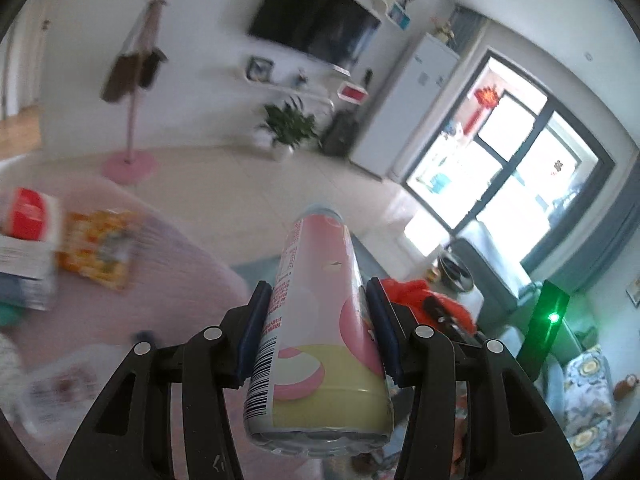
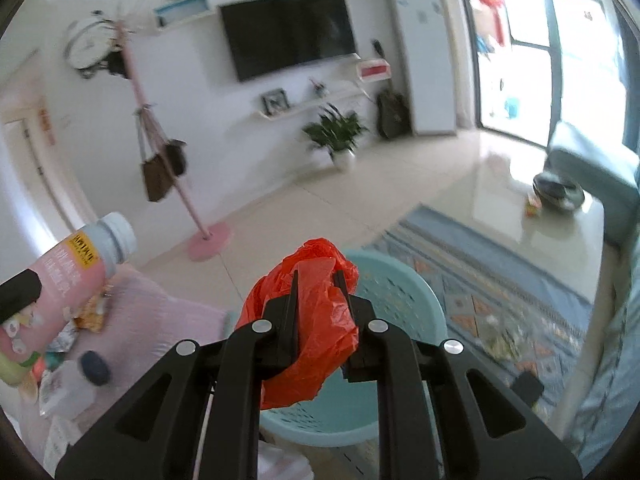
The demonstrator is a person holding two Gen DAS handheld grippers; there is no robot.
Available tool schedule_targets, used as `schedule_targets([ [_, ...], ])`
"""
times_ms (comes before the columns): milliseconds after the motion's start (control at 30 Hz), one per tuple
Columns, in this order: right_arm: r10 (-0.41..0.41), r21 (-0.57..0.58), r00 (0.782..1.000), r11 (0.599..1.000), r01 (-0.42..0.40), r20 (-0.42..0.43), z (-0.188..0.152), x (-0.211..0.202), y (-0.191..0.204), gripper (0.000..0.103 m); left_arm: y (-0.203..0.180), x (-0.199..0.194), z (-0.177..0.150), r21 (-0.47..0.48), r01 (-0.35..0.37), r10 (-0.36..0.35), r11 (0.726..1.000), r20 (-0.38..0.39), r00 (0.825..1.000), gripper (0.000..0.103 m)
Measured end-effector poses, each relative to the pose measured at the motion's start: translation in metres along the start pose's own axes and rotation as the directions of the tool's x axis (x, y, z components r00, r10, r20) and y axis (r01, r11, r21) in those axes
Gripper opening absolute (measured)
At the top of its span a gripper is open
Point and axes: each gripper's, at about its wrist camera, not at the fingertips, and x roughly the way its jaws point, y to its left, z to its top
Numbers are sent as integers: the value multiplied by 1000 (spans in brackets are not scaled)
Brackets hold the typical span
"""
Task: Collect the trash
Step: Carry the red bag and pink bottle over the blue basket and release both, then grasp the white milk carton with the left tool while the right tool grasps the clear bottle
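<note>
My left gripper is shut on a pink and yellow drink bottle and holds it in the air, cap pointing away. The same bottle shows at the left of the right wrist view. My right gripper is shut on a crumpled red plastic bag and holds it above a light blue plastic basket. The red bag and right gripper also show in the left wrist view, just right of the bottle.
A pink-covered table carries an orange snack wrapper, a red and white pack, more wrappers and a dark small object. A patterned rug, pink coat stand, potted plant and grey sofa stand around.
</note>
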Motion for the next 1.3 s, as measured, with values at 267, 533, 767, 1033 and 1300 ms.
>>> schedule_targets([
  [267,-63,66,987,995,73,-147,-18,47,-40,12,-9,100,-13,18,14,-11,1000,-178,984,47],
  [533,-51,71,981,995,65,-185,-24,58,-48,28,-3,115,-19,29,-4,9,1000,-193,981,60],
  [767,-27,65,991,997,36,-130,-20,35,-43,54,-5,77,-20,35,12,-6,999,-143,990,67],
  [1033,24,7,996,1000,-24,-82,-18,1,-13,54,-7,21,-31,48,28,-25,998,-64,998,67],
  [1300,113,-75,993,991,-114,-23,-19,-38,34,54,2,-55,-50,59,8,-10,998,46,999,73],
])
